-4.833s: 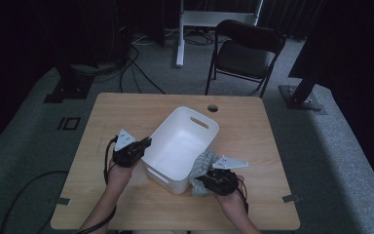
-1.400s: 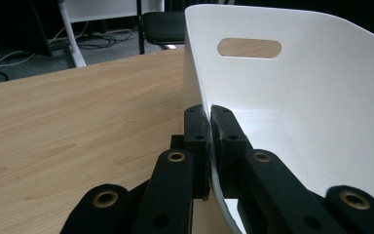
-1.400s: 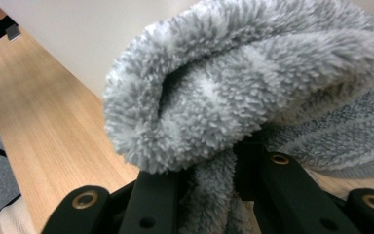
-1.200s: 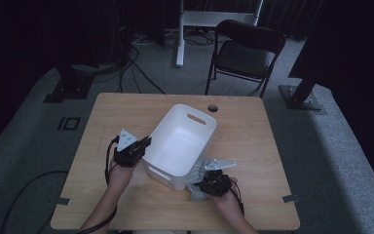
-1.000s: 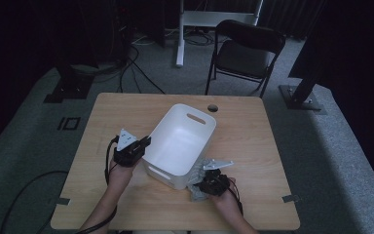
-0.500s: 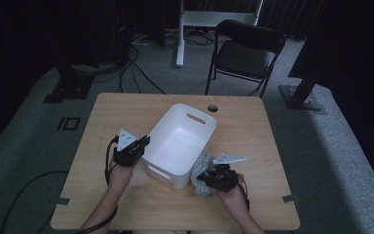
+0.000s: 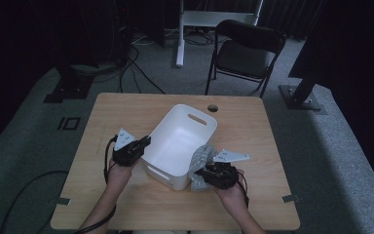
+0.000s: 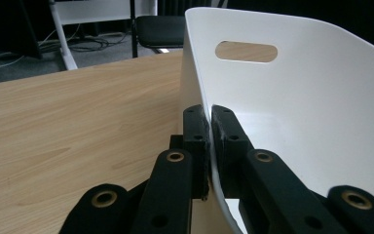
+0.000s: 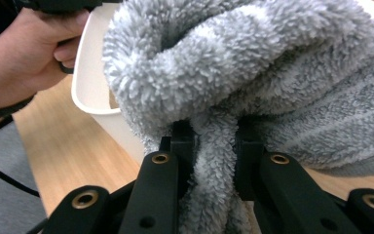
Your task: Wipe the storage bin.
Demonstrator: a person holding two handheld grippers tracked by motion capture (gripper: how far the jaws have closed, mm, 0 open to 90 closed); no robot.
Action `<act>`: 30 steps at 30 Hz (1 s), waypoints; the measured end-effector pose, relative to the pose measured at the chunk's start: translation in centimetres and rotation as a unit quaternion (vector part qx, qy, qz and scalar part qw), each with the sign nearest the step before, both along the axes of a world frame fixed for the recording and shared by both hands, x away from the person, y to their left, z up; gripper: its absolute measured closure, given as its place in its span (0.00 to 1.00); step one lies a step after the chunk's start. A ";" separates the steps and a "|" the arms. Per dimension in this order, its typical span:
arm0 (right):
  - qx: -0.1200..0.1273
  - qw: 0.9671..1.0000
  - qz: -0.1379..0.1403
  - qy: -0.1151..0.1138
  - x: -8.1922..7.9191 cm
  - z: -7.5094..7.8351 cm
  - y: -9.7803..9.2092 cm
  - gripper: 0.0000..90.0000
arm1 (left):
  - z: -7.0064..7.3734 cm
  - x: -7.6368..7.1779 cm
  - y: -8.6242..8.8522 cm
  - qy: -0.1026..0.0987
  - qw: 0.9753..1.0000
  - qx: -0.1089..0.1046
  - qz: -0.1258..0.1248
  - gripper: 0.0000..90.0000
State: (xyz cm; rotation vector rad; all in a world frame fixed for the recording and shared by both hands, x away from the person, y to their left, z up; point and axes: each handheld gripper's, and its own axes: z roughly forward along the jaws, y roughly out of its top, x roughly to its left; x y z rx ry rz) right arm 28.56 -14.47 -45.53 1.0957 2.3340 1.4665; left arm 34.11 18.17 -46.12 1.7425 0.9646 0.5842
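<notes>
A white plastic bin (image 7: 177, 146) with a handle slot stands tilted in the middle of the wooden table (image 7: 126, 112). My left gripper (image 7: 143, 143) is shut on the bin's left rim (image 8: 208, 127), one jaw inside and one outside the wall. A fluffy grey towel (image 7: 200, 163) is bunched against the bin's near right corner. My right gripper (image 7: 203, 176) is shut on a fold of the towel (image 9: 253, 83), which bulges over the jaws right beside the bin's rim (image 9: 90, 92).
A round cable hole (image 7: 213, 107) lies in the table's far edge behind the bin. A black folding chair (image 7: 246, 51) and a white desk leg (image 7: 180, 34) stand beyond the table. Cables trail across the grey carpet at left.
My right gripper with the towel dipped toward the near edge, then came back up and right against the bin's corner. The left gripper has stayed on the rim.
</notes>
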 end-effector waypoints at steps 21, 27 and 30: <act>-0.043 0.997 -0.033 0.056 2.8 -4.8 -0.3 0.85 | 0.1 -0.1 -0.3 -0.005 1.000 0.011 0.005 0.95; -0.055 0.996 -0.038 0.063 3.3 -5.9 -0.3 0.85 | 0.0 -0.1 -0.3 -0.006 1.000 0.012 0.007 0.95; -0.063 0.995 -0.042 0.067 3.6 -6.6 -0.2 0.85 | 0.0 -0.1 -0.3 -0.006 1.000 0.011 0.007 0.95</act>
